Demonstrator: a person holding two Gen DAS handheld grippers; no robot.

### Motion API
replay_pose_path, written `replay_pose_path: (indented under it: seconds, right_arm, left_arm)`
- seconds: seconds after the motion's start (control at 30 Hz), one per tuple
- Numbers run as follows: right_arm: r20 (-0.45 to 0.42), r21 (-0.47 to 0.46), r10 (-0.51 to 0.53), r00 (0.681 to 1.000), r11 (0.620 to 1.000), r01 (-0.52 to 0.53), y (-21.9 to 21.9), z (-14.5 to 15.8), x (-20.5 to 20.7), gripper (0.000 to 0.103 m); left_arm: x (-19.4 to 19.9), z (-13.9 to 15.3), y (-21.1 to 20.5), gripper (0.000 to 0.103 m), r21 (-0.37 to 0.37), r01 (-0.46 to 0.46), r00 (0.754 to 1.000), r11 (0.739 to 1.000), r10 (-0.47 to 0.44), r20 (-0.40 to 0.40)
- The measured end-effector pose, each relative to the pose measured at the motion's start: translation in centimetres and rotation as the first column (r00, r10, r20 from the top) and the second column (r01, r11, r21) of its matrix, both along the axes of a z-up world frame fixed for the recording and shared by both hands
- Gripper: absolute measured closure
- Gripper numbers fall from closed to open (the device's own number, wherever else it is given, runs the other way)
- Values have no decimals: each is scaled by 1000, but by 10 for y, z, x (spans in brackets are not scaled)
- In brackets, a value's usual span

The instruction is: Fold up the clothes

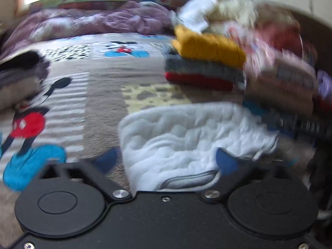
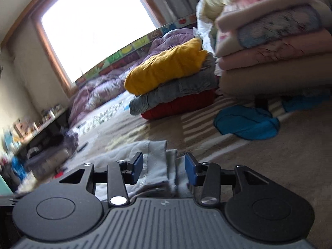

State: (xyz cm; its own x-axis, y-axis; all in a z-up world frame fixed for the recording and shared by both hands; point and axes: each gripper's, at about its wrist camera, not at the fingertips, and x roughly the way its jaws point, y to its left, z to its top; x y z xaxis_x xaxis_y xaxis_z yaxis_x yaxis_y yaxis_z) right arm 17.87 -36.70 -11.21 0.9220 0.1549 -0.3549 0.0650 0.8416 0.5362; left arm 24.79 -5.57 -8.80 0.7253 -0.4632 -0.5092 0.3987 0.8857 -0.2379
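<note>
My left gripper gapes wide over the white garment; right gripper loosely straddles its hem; folded stack done upper right.

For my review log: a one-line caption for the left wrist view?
Left gripper open over a white garment on the cartoon blanket, folded clothes stacked behind.

Three folded garments stacked — one white garment apart.

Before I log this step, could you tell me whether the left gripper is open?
Open: the left gripper's blue pads stand wide apart, not pressing the white garment.
</note>
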Motion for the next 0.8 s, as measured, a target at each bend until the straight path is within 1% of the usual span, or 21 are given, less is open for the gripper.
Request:
replay_pose_path:
  seconds: [0.03, 0.1, 0.13, 0.2, 0.27, 0.3, 0.37, 0.43, 0.5, 0.53, 0.57, 0.7, 0.8]
  right_arm:
    - [4, 45, -6, 1000, 999, 5, -4, -2, -4, 50]
    - [3, 143, -13, 1000, 990, 13, -12, -6, -9, 46]
    - [2, 191, -17, 1000, 981, 17, -16, -9, -12, 40]
    - [5, 280, -26, 1000, 960, 24, -22, -14, -17, 34]
    - [1, 325, -28, 1000, 945, 26, -25, -17, -19, 28]
    - [-9, 328, -25, 1000, 944, 26, -25, -18, -18, 26]
    - [-29, 335, -17, 999, 942, 26, -25, -20, -17, 26]
    - [-56, 342, 6, 998, 939, 13, -24, -23, -13, 25]
    - [-75, 346, 24, 997, 938, 3, -23, -26, -9, 25]
    - [-80, 346, 30, 996, 938, -1, -22, -28, -7, 24]
    - [-85, 346, 36, 996, 938, -4, -22, -29, -5, 24]
    - [-84, 356, 51, 995, 934, -18, -23, -34, 4, 24]
    - [-86, 319, 69, 994, 947, -38, -18, -34, 14, 24]
  left_arm:
    - [-3, 5, 11, 0, -60, -21, 1000, 998, 21, 1]
    - [-10, 13, 33, 0, -149, -117, 993, 982, 120, 15]
    - [-10, 12, 42, 0, -191, -146, 989, 971, 149, -1]
    - [-10, 8, 60, 0, -273, -195, 981, 942, 189, -48]
    - [-2, -3, 69, 1, -316, -228, 967, 921, 176, -183]
    - [1, -9, 72, 1, -352, -237, 959, 906, 160, -233]
    - [5, -21, 76, 1, -426, -254, 941, 868, 119, -317]
    - [7, -30, 74, 1, -446, -273, 921, 852, 98, -377]
    - [9, -38, 69, 2, -446, -284, 906, 849, 85, -415]
    - [10, -42, 68, 5, -449, -290, 900, 845, 81, -428]
    - [11, -45, 66, 5, -449, -293, 897, 844, 81, -433]
    - [13, -46, 61, 7, -448, -279, 903, 849, 74, -423]
    - [13, -48, 56, 15, -435, -273, 906, 858, 77, -416]
